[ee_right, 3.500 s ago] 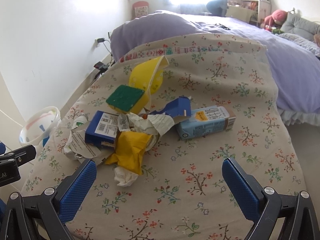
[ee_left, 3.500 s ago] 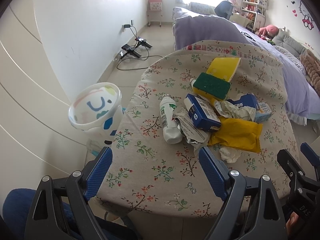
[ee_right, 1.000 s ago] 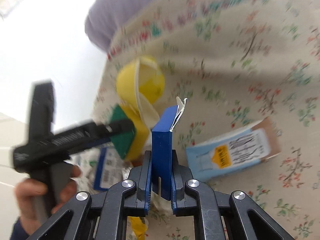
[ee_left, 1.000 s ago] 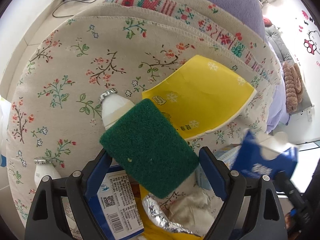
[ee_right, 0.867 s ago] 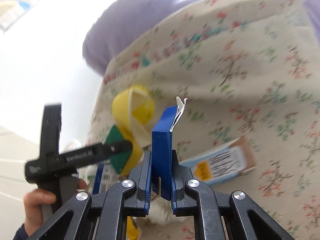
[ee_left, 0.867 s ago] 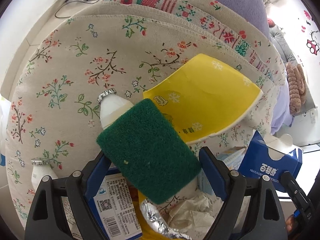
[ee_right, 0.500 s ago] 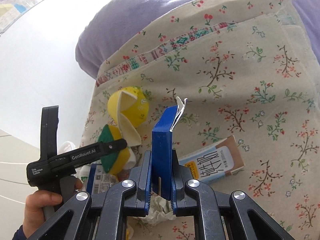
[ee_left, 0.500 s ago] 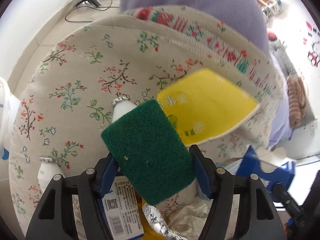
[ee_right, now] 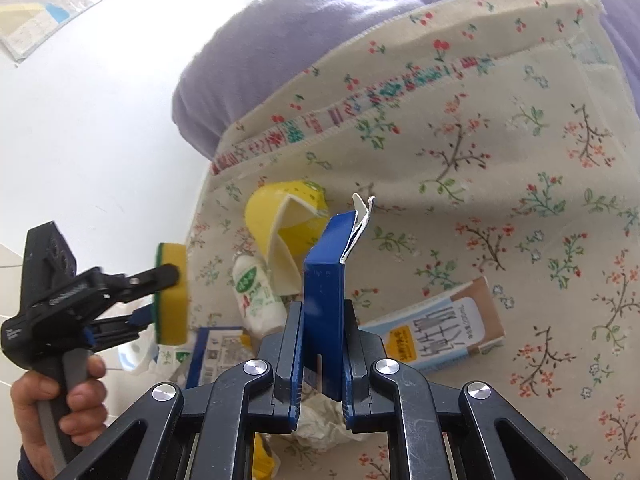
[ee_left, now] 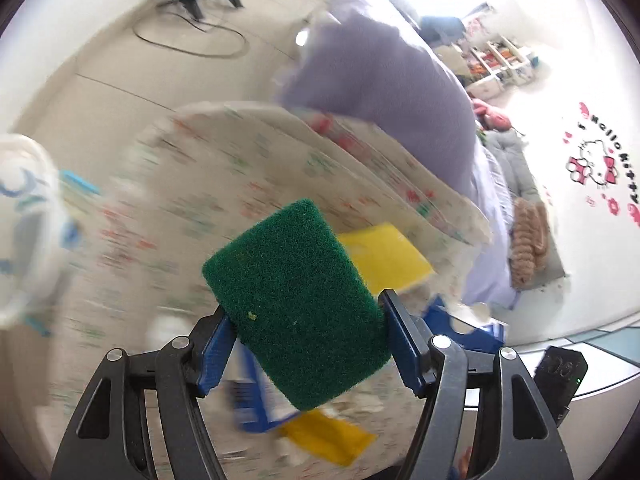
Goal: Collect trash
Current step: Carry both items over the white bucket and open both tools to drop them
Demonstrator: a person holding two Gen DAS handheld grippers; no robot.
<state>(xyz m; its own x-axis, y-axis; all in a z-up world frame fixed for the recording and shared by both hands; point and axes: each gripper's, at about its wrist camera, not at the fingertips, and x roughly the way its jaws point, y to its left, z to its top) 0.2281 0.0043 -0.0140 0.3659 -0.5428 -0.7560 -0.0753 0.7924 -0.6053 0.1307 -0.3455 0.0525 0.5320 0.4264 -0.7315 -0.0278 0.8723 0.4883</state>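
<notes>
My left gripper (ee_left: pixel 306 340) is shut on a green-and-yellow sponge (ee_left: pixel 294 296) and holds it above the floral table; it also shows in the right wrist view (ee_right: pixel 172 296). My right gripper (ee_right: pixel 320 360) is shut on a flattened blue carton (ee_right: pixel 326 300), held upright over the trash pile. A yellow paper cup (ee_right: pixel 288 224), a small white bottle (ee_right: pixel 254 296), a light-blue milk carton (ee_right: pixel 436 330), a blue box (ee_right: pixel 214 354) and crumpled tissue (ee_right: pixel 320 420) lie on the table.
A white patterned trash bin (ee_left: pixel 20 224) stands off the table's left edge. A purple bed (ee_left: pixel 384 68) lies behind the table. Cables (ee_left: pixel 192 12) lie on the floor by the wall. A yellow wrapper (ee_left: pixel 332 438) lies near the table's front.
My left gripper has lifted the sponge off the pile and swung it left towards the bin side. My right gripper still holds the blue carton, almost unmoved.
</notes>
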